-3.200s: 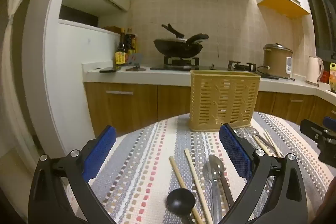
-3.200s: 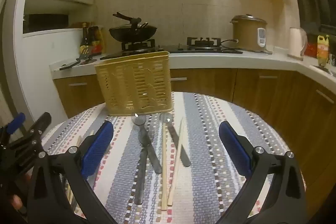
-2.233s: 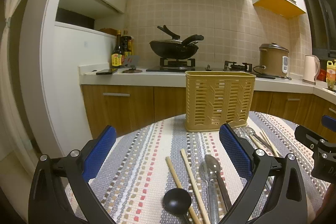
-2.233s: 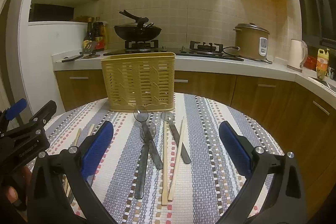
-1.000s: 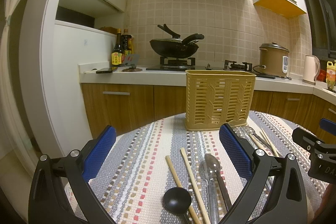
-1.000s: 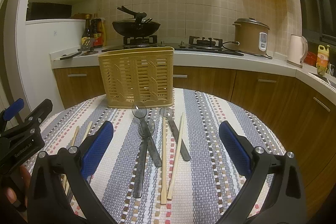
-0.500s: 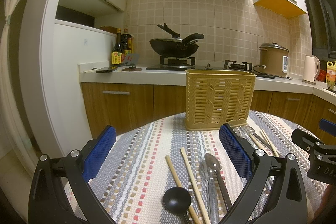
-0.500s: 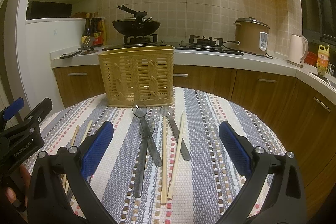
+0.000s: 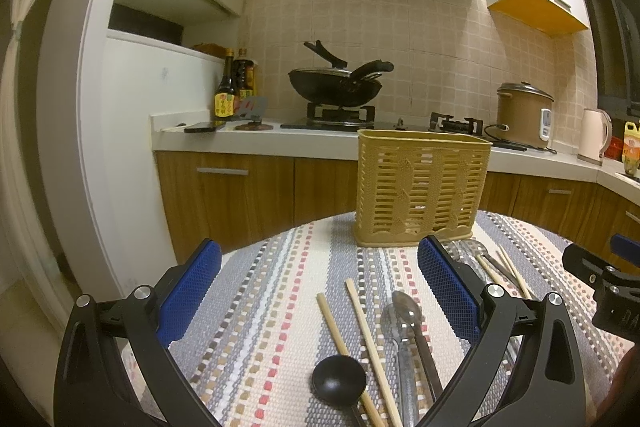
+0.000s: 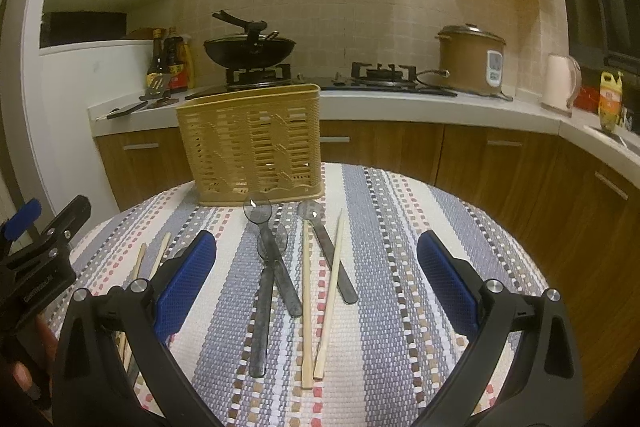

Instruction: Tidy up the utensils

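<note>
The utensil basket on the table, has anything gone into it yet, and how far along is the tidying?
Nothing looks done. Through its slats the yellow basket shows no utensils. Nothing is in hand: the left gripper and right gripper are both open and empty. Left to sort: three metal spoons and a chopstick pair before the right gripper, plus the black spoon, more chopsticks and metal utensils before the left.

Left gripper [image 9: 320, 287] jaws spread wide, right gripper [image 10: 316, 277] likewise, both empty, level
</note>
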A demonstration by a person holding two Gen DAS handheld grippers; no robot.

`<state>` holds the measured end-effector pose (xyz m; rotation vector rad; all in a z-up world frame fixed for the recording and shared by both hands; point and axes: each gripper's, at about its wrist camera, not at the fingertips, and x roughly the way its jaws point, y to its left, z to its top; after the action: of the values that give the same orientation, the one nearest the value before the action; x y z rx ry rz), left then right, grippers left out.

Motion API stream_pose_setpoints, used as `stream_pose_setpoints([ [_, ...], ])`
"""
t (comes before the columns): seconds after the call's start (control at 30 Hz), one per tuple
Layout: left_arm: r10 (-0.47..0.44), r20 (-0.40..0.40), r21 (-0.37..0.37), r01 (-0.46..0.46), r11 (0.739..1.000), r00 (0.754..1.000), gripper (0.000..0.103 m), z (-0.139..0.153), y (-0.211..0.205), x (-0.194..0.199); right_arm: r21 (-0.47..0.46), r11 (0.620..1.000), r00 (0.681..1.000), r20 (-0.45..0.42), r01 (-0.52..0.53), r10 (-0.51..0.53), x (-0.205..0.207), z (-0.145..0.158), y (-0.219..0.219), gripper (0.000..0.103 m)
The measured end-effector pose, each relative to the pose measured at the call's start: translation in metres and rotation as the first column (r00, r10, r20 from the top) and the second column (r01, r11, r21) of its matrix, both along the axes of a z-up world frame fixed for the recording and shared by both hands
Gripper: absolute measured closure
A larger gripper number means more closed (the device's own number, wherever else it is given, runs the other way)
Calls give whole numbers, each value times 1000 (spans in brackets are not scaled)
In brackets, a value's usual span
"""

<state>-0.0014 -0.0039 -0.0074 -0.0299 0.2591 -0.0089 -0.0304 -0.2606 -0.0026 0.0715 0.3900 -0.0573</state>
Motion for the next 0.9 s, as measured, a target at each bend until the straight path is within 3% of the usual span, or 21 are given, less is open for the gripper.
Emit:
stream_pose_setpoints([
  [0.13,-15,-8,5,15,1000,1000,8,0,-1,1,26,999,998,-49,-29,30,9,-3,-5,8],
  [0.27,-44,-70,-5,44,999,997,8,-2,0,10,11,999,991,-125,-45,46,23,-2,-10,10],
  [0.33,-63,-115,-18,61,998,991,13,-3,2,17,12,998,983,-168,-67,68,33,0,-13,16],
  [0.4,-106,-199,-33,101,994,974,27,-5,5,30,15,995,971,-217,-96,97,46,1,-16,21],
  [0.5,-184,-325,-54,176,983,928,31,-5,9,50,43,989,943,-297,-145,151,70,0,-22,28],
  [0.67,-314,-502,-155,273,949,806,40,-10,19,89,107,976,899,-382,-188,215,109,0,-30,39],
  [0.8,-418,-528,-287,308,907,739,39,-6,15,113,102,973,874,-426,-209,233,137,0,-27,42],
  [0.9,-464,-551,-330,329,885,694,40,-2,-7,133,132,970,840,-486,-203,242,158,-3,-31,45],
])
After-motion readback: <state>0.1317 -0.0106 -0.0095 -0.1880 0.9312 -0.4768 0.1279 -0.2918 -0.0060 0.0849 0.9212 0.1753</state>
